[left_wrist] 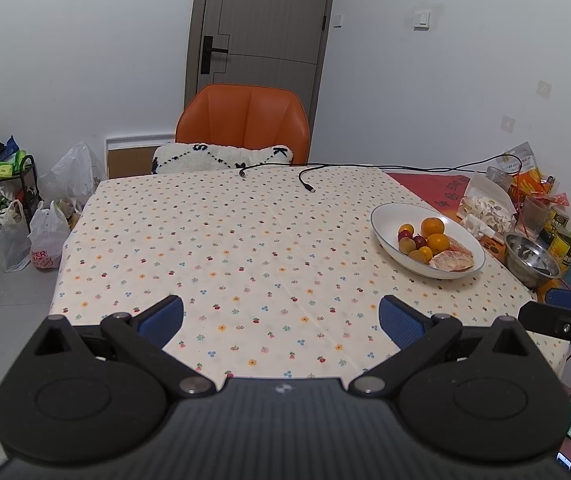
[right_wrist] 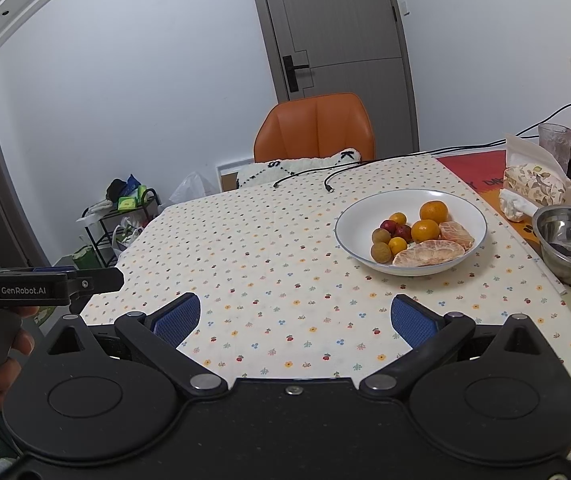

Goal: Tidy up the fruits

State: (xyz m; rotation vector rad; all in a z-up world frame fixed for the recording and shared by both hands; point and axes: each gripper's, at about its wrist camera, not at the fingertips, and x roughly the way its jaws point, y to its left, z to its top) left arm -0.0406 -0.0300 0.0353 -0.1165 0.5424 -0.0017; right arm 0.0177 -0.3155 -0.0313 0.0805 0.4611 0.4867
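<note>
A white bowl point(left_wrist: 389, 216) point(right_wrist: 353, 216) stands on the flowered tablecloth at the right. It holds oranges point(left_wrist: 432, 226) point(right_wrist: 433, 212), small yellow citrus, dark red fruits point(right_wrist: 388, 225), brown longans point(right_wrist: 380, 236) and peeled pomelo segments point(left_wrist: 451, 260) point(right_wrist: 429, 254). My left gripper point(left_wrist: 281, 320) is open over the near table edge, well left of the bowl, with nothing between its blue pads. My right gripper point(right_wrist: 295, 316) is also open and empty, just short of the bowl. The left gripper's body point(right_wrist: 45, 286) shows at the left edge of the right wrist view, held by a hand.
A steel bowl point(right_wrist: 545, 220) point(left_wrist: 519, 248) with a spoon, a glass point(right_wrist: 553, 146), snack packets and cans crowd the table's right side. Two black cable ends point(left_wrist: 307, 184) lie at the far edge. An orange chair point(left_wrist: 241, 120) stands behind; bags and a rack point(left_wrist: 5, 208) sit on the floor left.
</note>
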